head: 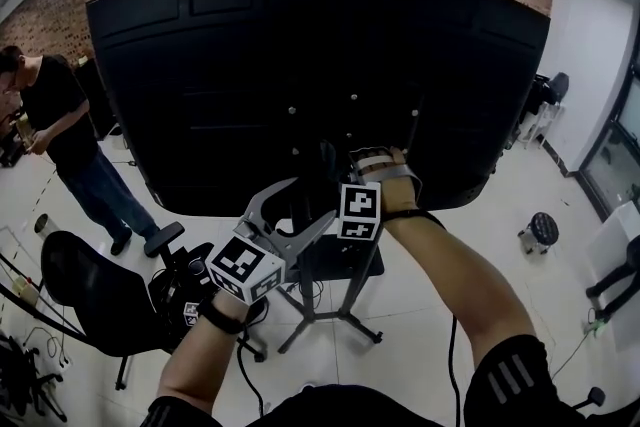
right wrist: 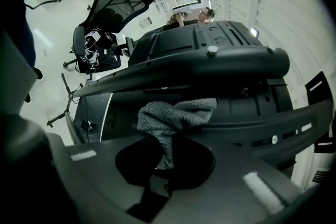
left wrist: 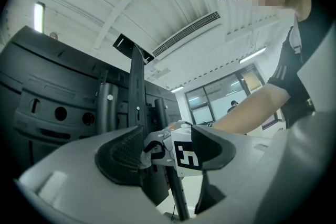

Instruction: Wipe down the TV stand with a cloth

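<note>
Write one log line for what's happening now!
right gripper: shut on cloth | left gripper: open, empty | cloth: near TV back

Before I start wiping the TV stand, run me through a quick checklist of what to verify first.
1. Cloth gripped in right gripper: ok, tongs shut on it, loose end bunched ahead.
2. Left gripper free: ok, tongs open, nothing between them.
3. Cloth touching the TV stand: cannot tell; it sits in front of the TV's black back panel.
4. Bystander clear: ok, standing off at the head view's left.
5. Office chair clear of the stand's legs: cannot tell; it sits close by.
</note>
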`<action>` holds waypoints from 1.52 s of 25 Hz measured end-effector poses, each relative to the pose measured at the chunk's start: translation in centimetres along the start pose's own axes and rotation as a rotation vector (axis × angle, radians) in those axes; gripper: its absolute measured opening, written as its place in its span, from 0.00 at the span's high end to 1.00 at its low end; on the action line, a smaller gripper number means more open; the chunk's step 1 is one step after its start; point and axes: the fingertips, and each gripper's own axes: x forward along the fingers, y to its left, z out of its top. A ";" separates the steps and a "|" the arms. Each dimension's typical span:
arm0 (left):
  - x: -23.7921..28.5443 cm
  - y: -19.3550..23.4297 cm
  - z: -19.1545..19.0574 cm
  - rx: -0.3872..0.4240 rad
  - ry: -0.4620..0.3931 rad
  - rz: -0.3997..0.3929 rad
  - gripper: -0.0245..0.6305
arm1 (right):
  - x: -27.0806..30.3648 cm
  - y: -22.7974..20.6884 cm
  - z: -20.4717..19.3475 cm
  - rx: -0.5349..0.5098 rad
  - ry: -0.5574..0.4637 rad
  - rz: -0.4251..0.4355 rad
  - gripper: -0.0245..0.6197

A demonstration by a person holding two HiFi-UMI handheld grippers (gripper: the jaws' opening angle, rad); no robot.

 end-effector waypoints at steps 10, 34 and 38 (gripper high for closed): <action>-1.0 -0.9 -5.0 -0.079 0.058 0.017 0.49 | 2.0 6.5 -0.2 0.052 0.013 0.098 0.92; 6.2 -5.8 1.7 -0.009 -0.035 -0.095 0.49 | -12.4 -7.4 -15.1 0.612 -0.224 -0.114 0.92; 8.2 -6.5 2.2 0.007 -0.037 -0.101 0.49 | -10.2 -8.1 -17.4 0.663 -0.221 -0.048 0.92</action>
